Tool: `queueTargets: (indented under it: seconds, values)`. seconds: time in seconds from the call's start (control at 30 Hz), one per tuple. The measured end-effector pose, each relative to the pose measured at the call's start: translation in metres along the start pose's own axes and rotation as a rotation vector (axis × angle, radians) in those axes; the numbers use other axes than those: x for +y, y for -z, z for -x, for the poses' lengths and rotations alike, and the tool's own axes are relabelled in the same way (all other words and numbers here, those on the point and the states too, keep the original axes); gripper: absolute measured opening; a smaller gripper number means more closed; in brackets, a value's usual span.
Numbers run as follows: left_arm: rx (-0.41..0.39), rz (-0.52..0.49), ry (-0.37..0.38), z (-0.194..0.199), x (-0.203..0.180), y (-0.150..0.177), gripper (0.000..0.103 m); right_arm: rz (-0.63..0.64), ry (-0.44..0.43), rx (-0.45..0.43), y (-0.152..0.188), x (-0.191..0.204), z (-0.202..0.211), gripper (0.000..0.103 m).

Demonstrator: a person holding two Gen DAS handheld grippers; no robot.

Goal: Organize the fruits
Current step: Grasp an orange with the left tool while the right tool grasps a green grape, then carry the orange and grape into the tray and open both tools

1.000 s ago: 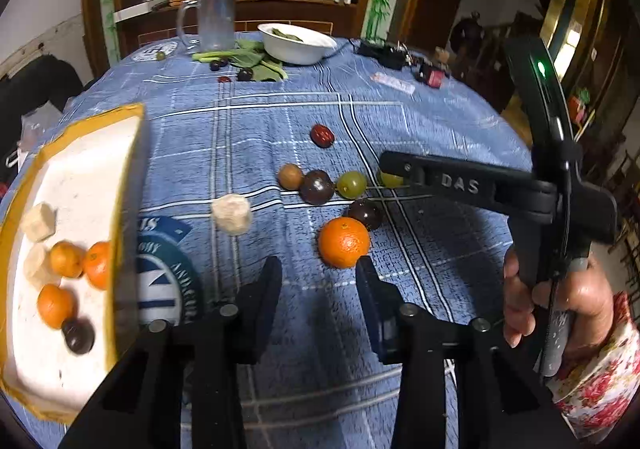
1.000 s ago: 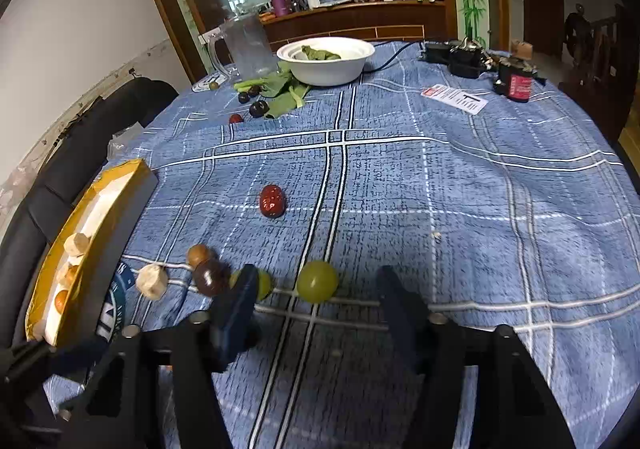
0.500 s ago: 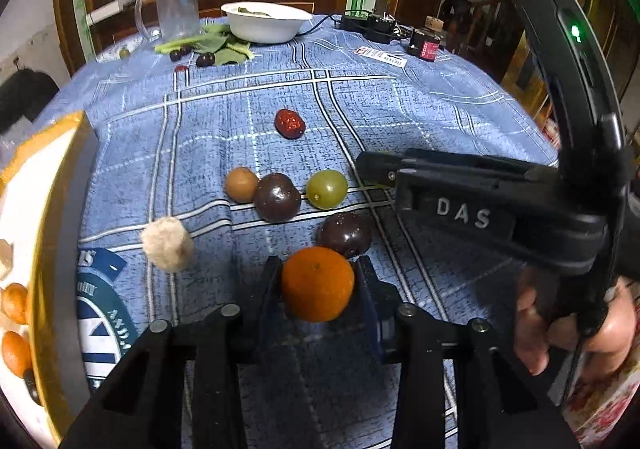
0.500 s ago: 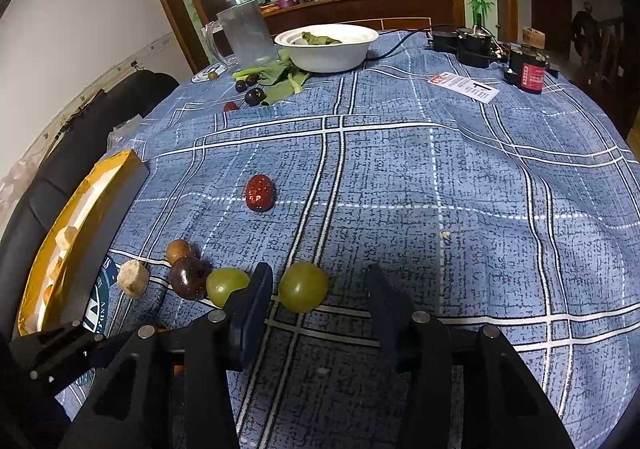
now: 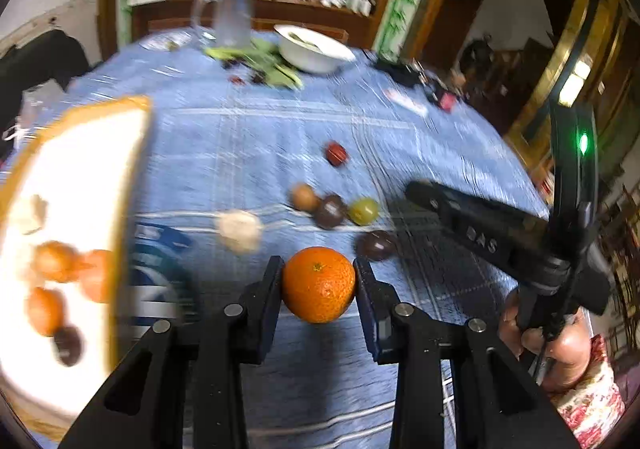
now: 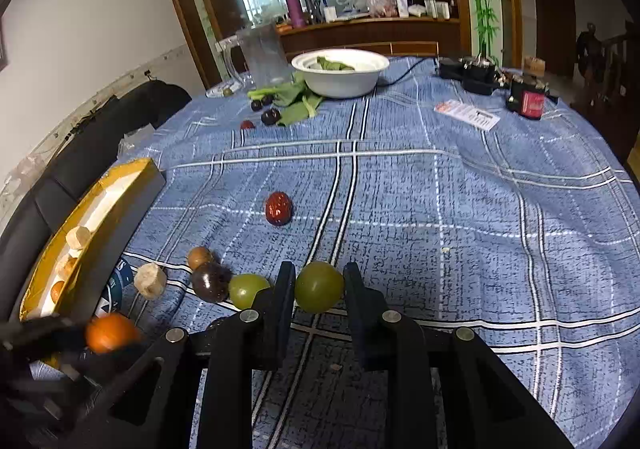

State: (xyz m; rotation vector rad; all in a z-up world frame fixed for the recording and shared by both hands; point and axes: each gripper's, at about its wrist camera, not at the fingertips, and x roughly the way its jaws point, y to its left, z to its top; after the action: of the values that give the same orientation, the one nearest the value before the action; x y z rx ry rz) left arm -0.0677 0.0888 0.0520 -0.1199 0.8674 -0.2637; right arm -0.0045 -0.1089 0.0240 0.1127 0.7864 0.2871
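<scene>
My left gripper (image 5: 319, 281) is shut on an orange mandarin (image 5: 319, 289), held just above the blue checked cloth. The same mandarin (image 6: 110, 333) shows blurred at the lower left of the right wrist view. My right gripper (image 6: 319, 287) is closing on a green round fruit (image 6: 319, 295), and both pads touch its sides. Beside it lie a second green fruit (image 6: 248, 290), a dark plum (image 6: 209, 281), a brown fruit (image 6: 199, 257), a banana piece (image 6: 150, 281) and a red date (image 6: 278, 208). The yellow-rimmed white tray (image 5: 84, 153) at the left holds mandarins, banana pieces and a dark fruit.
At the far end stand a white bowl (image 6: 340, 73) with greens, a clear pitcher (image 6: 264, 57), loose leaves and small dark fruits (image 6: 270, 116). Black devices (image 6: 472, 73), a red box (image 6: 530, 101) and a card (image 6: 468, 115) lie far right. A hand (image 5: 556, 341) holds the right gripper's handle.
My left gripper came over the mandarin, shut on it and lifted it, swinging left towards the tray. My right gripper narrowed from wide open until its pads met the green fruit.
</scene>
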Motion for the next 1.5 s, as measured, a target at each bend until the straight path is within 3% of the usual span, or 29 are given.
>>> queueTargets:
  seconds: [0.13, 0.23, 0.37, 0.53, 0.7, 0.9, 1.17, 1.23, 1.37, 1.5]
  values:
    - [-0.062, 0.048, -0.108, 0.036, 0.038, -0.005, 0.034, -0.001, 0.006, -0.008, 0.000, 0.008, 0.006, 0.026]
    - [-0.096, 0.108, -0.182, 0.063, 0.080, -0.007, 0.034, -0.023, -0.071, -0.005, -0.005, 0.022, 0.019, 0.026]
    - [-0.093, 0.160, -0.269, 0.079, 0.128, -0.012, 0.034, 0.048, -0.158, 0.000, -0.017, 0.070, 0.033, 0.026]
    - [-0.046, 0.241, -0.309, 0.074, 0.184, -0.019, 0.034, 0.127, -0.275, 0.037, -0.029, 0.140, 0.026, 0.027]
    - [-0.003, 0.323, -0.307, 0.061, 0.214, -0.010, 0.034, 0.137, -0.391, 0.149, -0.031, 0.205, -0.013, 0.027]
    - [0.005, 0.351, -0.270, 0.050, 0.224, 0.000, 0.034, 0.272, -0.298, 0.211, -0.028, 0.262, -0.059, 0.027]
    - [-0.011, 0.386, -0.264, 0.048, 0.234, 0.003, 0.034, 0.303, -0.215, 0.231, -0.026, 0.271, -0.094, 0.028]
    - [-0.016, 0.388, -0.265, 0.050, 0.233, 0.004, 0.041, 0.302, -0.206, 0.231, -0.028, 0.273, -0.097, 0.028]
    - [-0.032, 0.382, -0.264, 0.055, 0.221, 0.008, 0.054, 0.308, -0.201, 0.203, -0.030, 0.275, -0.092, 0.046]
    - [-0.047, 0.370, -0.276, 0.064, 0.210, 0.012, 0.059, 0.306, -0.197, 0.166, -0.032, 0.270, -0.077, 0.046]
